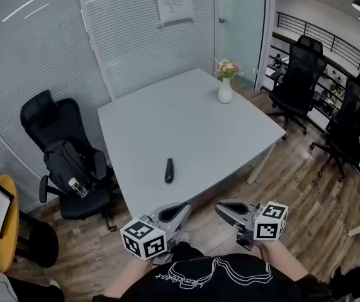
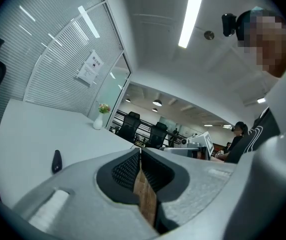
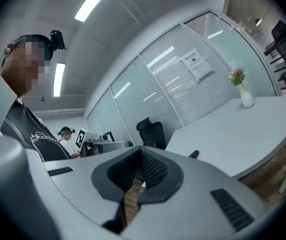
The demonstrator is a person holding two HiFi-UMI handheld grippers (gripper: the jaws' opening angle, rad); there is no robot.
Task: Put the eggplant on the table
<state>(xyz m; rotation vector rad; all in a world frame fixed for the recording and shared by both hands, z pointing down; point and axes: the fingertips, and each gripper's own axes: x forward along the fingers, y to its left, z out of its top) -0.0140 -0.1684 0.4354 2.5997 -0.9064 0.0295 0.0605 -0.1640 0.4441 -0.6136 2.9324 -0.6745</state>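
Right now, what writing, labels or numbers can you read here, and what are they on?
None readable.
Paper sheets on the wall: print too small.
White script on the black shirt: illegible.
Marker cubes: patterns only, no words.

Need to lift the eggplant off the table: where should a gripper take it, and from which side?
Grip the eggplant at mid-length, across its narrow width. It lies flat on the table, long axis running roughly away from the person, close to the near edge, so probably come from above on that side with jaws closing left-right.
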